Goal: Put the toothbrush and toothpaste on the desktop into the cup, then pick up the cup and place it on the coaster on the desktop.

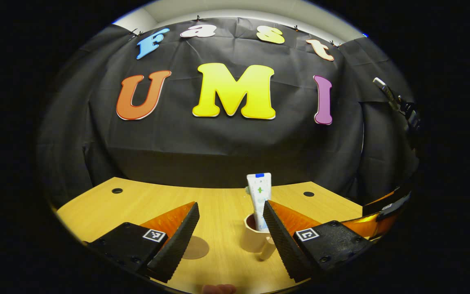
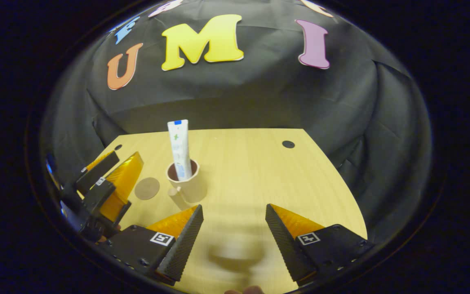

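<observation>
- One cup (image 1: 255,239) stood on the desk (image 1: 145,202), a pale, smooth, round mug with a dark inside and a small handle (image 1: 268,248) toward the camera; in the left gripper view it sat just inside the right finger, partly hidden by that finger.
- One toothpaste (image 1: 259,200) tube stood upright in the cup, flat and white with a blue end on top, rising above the rim.
- A toothbrush could not be made out in the cup; I cannot tell whether it was there.
- One coaster (image 1: 195,247), a thin, flat, brownish disc, lay on the desk beside the tip of the left finger in the left gripper view, near the cup but apart from it.
- In the right gripper view the cup (image 2: 186,179) with the toothpaste (image 2: 180,149) stood ahead of the left finger, and the coaster (image 2: 147,188) lay further left of it.
- The left gripper (image 1: 231,232) had its ribbed, wedge-shaped fingers spread wide, holding nothing.
- The right gripper (image 2: 234,234) likewise had its fingers wide apart and empty above the desk (image 2: 259,171).
- The desk was light wood-grain with two small round dark holes near its far edge.
</observation>
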Demonstrator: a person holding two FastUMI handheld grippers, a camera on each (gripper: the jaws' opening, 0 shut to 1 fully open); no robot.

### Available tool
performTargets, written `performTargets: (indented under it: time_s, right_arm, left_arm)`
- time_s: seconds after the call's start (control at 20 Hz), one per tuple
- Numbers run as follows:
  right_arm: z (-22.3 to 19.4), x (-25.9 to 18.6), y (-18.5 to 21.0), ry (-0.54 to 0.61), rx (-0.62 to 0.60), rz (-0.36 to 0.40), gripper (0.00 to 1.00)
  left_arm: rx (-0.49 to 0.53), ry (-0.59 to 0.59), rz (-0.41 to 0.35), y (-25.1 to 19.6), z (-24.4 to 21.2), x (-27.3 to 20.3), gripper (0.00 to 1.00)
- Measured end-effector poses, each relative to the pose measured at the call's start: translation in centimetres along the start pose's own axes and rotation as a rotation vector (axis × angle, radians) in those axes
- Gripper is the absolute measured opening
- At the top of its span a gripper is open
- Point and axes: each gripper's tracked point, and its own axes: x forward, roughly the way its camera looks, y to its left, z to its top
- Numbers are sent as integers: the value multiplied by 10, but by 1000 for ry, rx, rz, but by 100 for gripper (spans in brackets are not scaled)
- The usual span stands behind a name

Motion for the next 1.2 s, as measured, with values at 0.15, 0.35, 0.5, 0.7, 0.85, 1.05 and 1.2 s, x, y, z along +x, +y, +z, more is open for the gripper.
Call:
performTargets:
  time_s: [0.15,0.35,0.5,0.7,0.85,1.05,1.2]
  right_arm:
    - [18,2,33,16,-13,39,94]
    - [35,15,65,66,-15,62,94]
    - [37,30,80,123,-17,57,94]
    - [17,50,95,282,-7,58,94]
    - [3,72,96,383,16,39,94]
    - [-10,96,100,487,29,25,94]
    - [-23,114,103,575,67,14,94]
  left_arm:
    - [-13,29,51,29,13,-25,99]
    - [-30,41,139,73,34,-57,100]
    - [-34,28,193,100,46,-75,99]
    - [-29,25,239,131,63,-89,99]
    - [-20,14,268,146,71,-98,99]
    - [-67,50,295,158,66,-101,99]
    - [-107,83,323,165,59,-102,100]
